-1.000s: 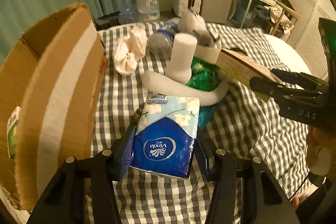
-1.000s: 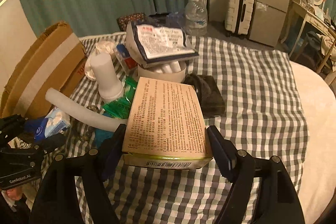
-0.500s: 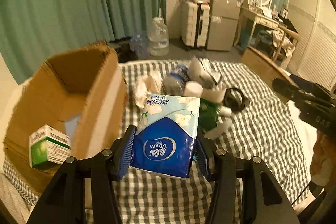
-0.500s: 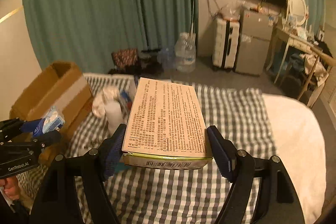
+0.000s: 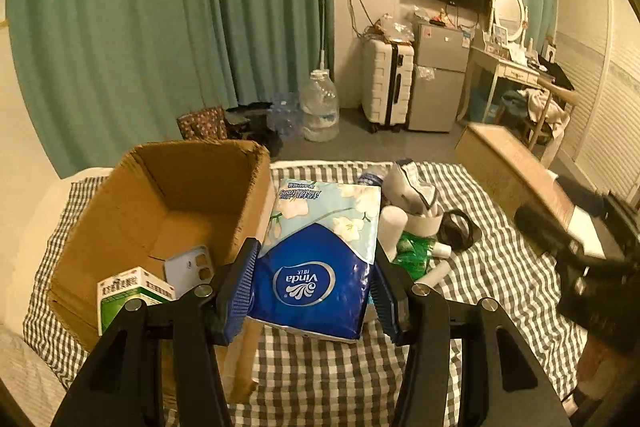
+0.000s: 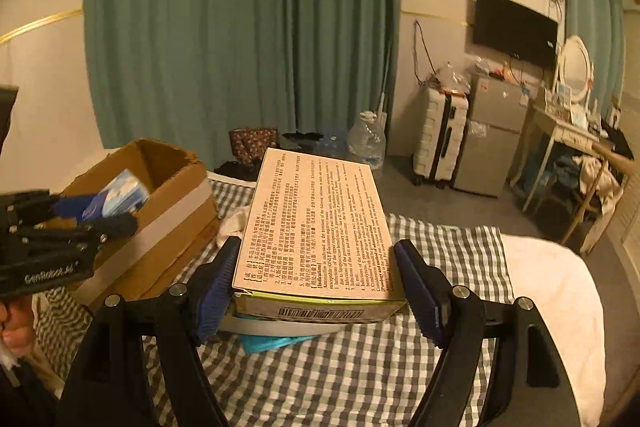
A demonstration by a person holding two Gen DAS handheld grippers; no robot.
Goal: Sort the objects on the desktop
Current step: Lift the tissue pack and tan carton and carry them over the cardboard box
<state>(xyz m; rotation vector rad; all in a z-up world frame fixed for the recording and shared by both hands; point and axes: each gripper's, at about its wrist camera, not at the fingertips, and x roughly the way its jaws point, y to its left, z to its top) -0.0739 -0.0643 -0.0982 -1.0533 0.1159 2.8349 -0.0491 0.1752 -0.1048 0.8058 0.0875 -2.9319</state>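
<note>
Here, both grippers carry cargo above a bed covered in a grey-and-white checked cloth (image 5: 320,379). The left gripper (image 5: 314,289) has its blue-padded fingers (image 5: 240,283) clamped on the sides of a soft blue-and-white Vinda tissue pack (image 5: 320,255), held upright just beside the right wall of an open brown cardboard box (image 5: 172,195). That position reads as the approach to a drop: the pack needs to shift leftward over the opening before release. Inside the box already lie a green-and-white medicine carton (image 5: 128,293) and a pale blue phone case (image 5: 188,267), so this box appears to be the sorting bin.

The right gripper (image 6: 316,283) grips a flat tan cardboard packet printed with black text (image 6: 316,223) across its width, fingers (image 6: 218,279) pressed on both long edges, held level and well apart from the box, probably waiting its turn. Remaining clutter, including a white foam tube (image 5: 390,227) and green plastic wrapping (image 5: 412,251), sits on the cloth behind the tissue pack. The soft pack may deform under pressure.
</note>
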